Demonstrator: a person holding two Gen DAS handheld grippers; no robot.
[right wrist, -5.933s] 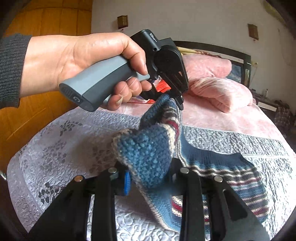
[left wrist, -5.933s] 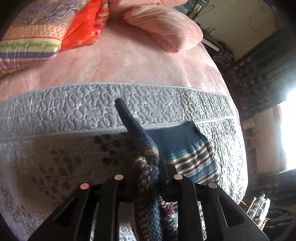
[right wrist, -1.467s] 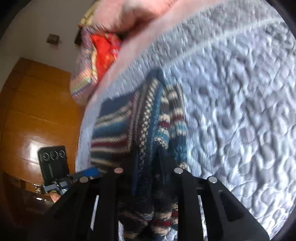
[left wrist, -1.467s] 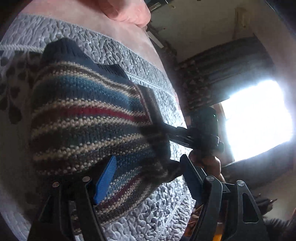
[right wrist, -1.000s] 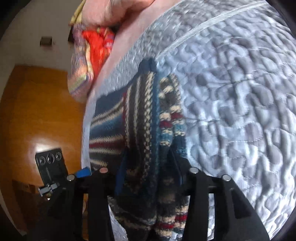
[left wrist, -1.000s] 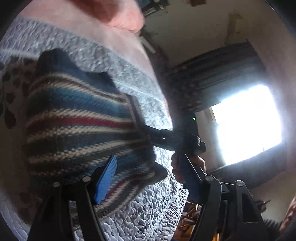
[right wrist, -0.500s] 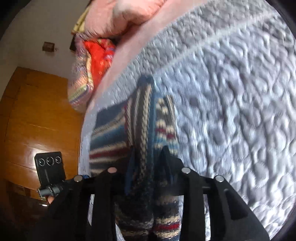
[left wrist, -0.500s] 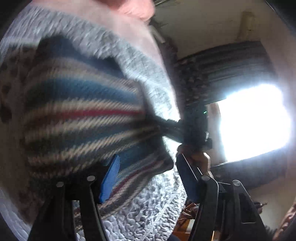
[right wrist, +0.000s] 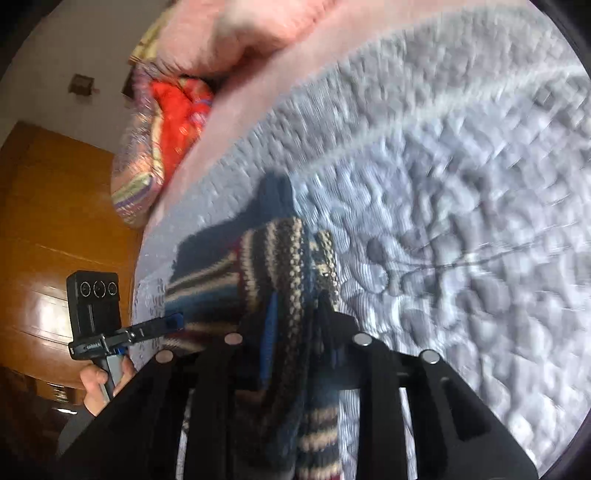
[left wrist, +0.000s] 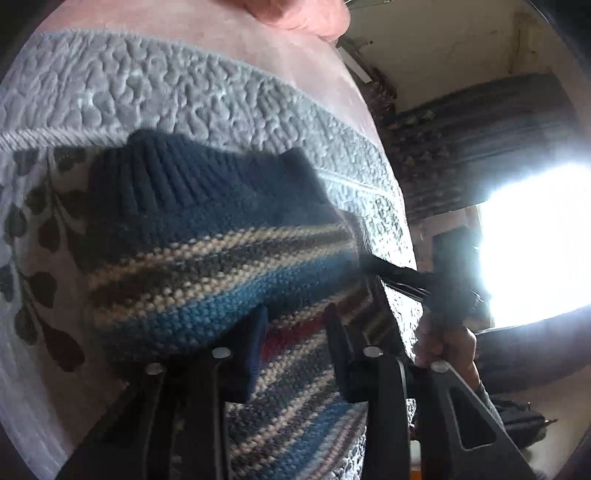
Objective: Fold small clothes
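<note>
Bunching between the right gripper jaws, striped knit garment on quilt.

The striped blue, cream and red knitted garment is coarse, nubbly wool with a dark ribbed band along one edge. It lies on a pale grey quilted bedspread whose stitched, puckered cloth looks soft and matt. The pink pillow is smooth fabric. The orange-brown wooden wardrobe has a glossy, reflective varnish. The black plastic fingers are matt, with small shiny metal rivets and a blue pad.
</note>
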